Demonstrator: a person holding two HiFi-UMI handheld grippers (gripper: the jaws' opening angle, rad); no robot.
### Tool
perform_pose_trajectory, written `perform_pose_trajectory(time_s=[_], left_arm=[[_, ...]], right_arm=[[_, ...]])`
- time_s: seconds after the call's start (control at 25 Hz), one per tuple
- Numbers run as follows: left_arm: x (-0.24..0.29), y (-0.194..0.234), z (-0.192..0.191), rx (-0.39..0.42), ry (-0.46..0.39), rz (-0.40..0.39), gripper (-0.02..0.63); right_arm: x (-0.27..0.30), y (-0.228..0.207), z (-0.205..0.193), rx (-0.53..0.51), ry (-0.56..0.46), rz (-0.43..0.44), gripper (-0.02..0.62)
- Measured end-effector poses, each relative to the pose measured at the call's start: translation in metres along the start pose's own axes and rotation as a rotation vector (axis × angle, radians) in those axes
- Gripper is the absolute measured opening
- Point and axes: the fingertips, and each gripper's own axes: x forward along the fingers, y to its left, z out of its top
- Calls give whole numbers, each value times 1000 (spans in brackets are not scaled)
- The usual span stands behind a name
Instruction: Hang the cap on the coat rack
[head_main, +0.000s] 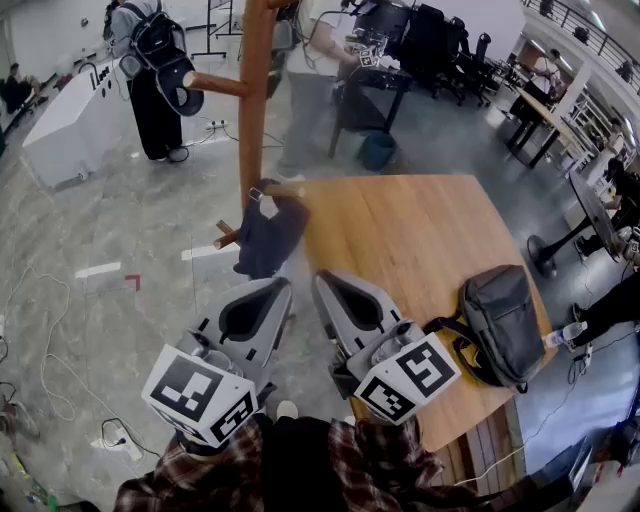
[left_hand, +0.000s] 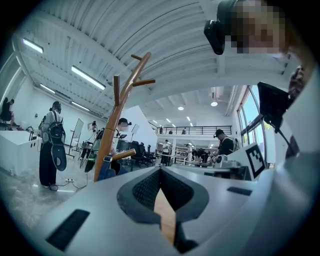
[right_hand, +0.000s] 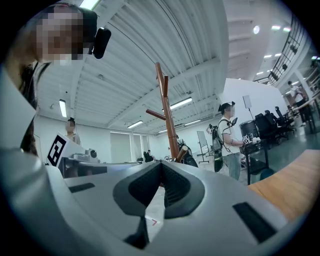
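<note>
The dark cap (head_main: 268, 238) hangs on a low peg of the rack (head_main: 255, 90), by the corner of the table (head_main: 420, 235). The left gripper (head_main: 278, 290) and the right gripper (head_main: 325, 281) are both closed tight and hold nothing. They sit side by side, apart from the cap.

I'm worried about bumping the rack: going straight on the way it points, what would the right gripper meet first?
Most likely the dark cap hanging low on the coat rack, which sits just right of dead ahead of the right gripper. Depth is unclear, so it might slip past.
</note>
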Motion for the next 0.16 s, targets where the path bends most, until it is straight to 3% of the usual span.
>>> perform_pose_trajectory(time_s=[0.16], left_arm=[[1, 1, -4, 6, 6, 9, 11]], right_arm=[[-1, -3, -4, 2, 6, -3, 11]])
